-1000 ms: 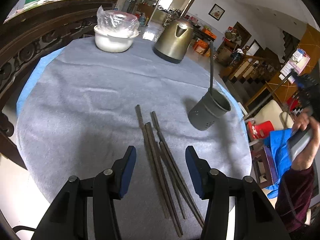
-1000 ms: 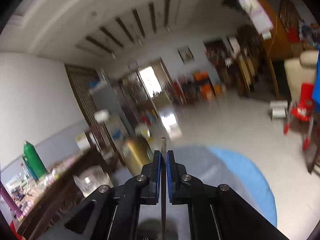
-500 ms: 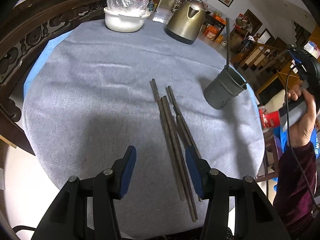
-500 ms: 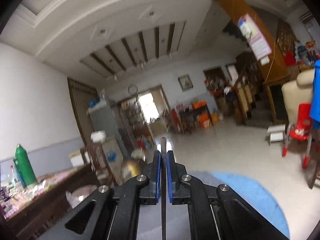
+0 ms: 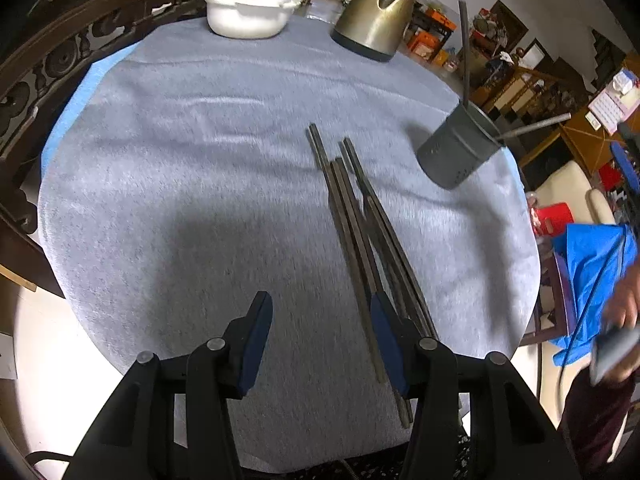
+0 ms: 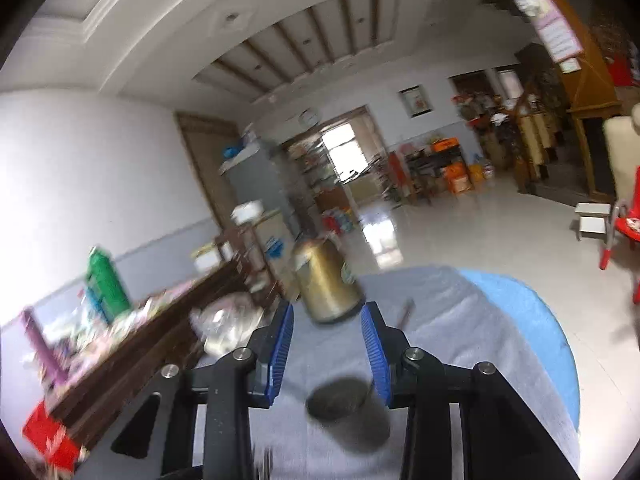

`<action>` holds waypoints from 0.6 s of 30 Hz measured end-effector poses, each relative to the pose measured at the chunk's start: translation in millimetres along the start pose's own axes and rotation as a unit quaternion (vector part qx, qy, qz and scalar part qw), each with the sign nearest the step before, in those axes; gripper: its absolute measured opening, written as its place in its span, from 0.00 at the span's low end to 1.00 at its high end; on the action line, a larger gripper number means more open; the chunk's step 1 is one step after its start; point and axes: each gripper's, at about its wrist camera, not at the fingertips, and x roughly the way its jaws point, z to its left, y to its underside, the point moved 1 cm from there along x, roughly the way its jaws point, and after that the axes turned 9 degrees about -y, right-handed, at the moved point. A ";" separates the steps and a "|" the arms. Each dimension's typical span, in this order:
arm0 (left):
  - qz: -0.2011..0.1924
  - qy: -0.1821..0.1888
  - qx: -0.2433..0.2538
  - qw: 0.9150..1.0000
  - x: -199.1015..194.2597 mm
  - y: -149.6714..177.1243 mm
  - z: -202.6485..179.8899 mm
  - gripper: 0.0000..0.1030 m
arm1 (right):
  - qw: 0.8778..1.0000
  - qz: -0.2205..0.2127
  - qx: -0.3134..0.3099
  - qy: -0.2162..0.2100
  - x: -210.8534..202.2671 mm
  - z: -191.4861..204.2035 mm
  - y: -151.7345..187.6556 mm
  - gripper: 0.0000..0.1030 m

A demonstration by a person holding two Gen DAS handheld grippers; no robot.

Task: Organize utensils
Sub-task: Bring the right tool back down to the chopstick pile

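Several dark chopsticks lie in a loose bundle on the grey cloth. My left gripper hangs open just above their near ends, its right finger over the bundle and nothing between the pads. At the table's right edge a grey perforated holder carries two chopsticks, one upright and one leaning right. In the right wrist view my right gripper is above the holder. Its jaws are opening with nothing between them, and a chopstick leans out past the right finger.
A gold kettle and a white bowl under plastic wrap stand at the table's far side. A carved dark wooden bench curves along the left. A person's hand and blue fabric lie off the right edge.
My right gripper has let go of the chopstick it held, which now leans in the holder, and its view has tipped down. My left gripper has sunk closer to the chopsticks' near ends.
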 end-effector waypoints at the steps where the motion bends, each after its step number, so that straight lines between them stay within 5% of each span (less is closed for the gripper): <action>1: 0.004 -0.001 0.002 1.000 2.5 1.9 -1.5 0.51 | 1.000 0.012 -0.001 -0.005 -4.9 -0.3 10.2 0.38; 7: 0.014 0.002 0.013 1.000 7.1 6.9 -10.2 0.51 | 0.989 0.142 0.022 -0.036 3.3 -13.6 84.7 0.37; 11: 0.014 0.004 0.017 1.000 9.5 7.3 -12.1 0.51 | 0.965 0.250 0.035 -0.068 40.7 -10.0 127.0 0.36; 18: 0.011 0.002 -0.001 1.000 6.8 6.9 2.6 0.51 | 0.935 0.334 0.065 -0.103 90.8 -2.0 173.2 0.30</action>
